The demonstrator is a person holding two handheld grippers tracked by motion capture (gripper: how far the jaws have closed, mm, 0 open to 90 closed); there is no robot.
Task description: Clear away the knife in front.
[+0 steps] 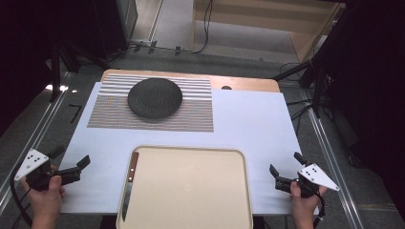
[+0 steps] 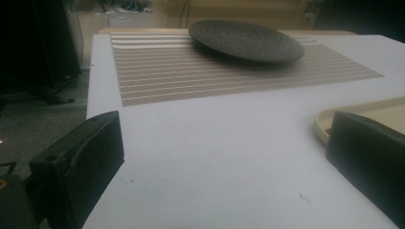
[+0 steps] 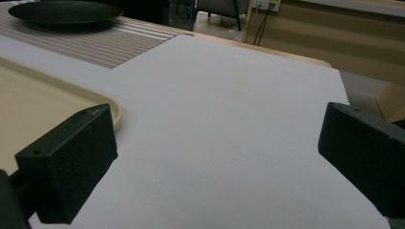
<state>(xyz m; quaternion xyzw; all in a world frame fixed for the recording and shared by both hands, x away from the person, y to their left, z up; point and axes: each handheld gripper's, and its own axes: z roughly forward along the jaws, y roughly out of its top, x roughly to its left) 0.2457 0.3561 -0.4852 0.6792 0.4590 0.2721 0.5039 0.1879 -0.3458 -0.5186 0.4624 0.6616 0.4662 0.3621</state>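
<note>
Grippers sit at the near corners of the table, each held in a person's hand. The left gripper is at 8 o'clock from the table's centre, jaws spread wide with nothing between them; in the left gripper view bare white table sheet lies in the gap. The right gripper is at 4 o'clock, jaws likewise parted and empty, over the same white sheet.

Between the two, at 6 o'clock, lies a cream tray. A knife with a brown handle rests inside the tray along its left rim, blade pointing toward the near edge. It lies nearer the left gripper than the right, touched by neither.

Farther off, at 11 o'clock, a striped placemat lies flat on the sheet. A dark round plate sits on the placemat, well apart from both grippers.
</note>
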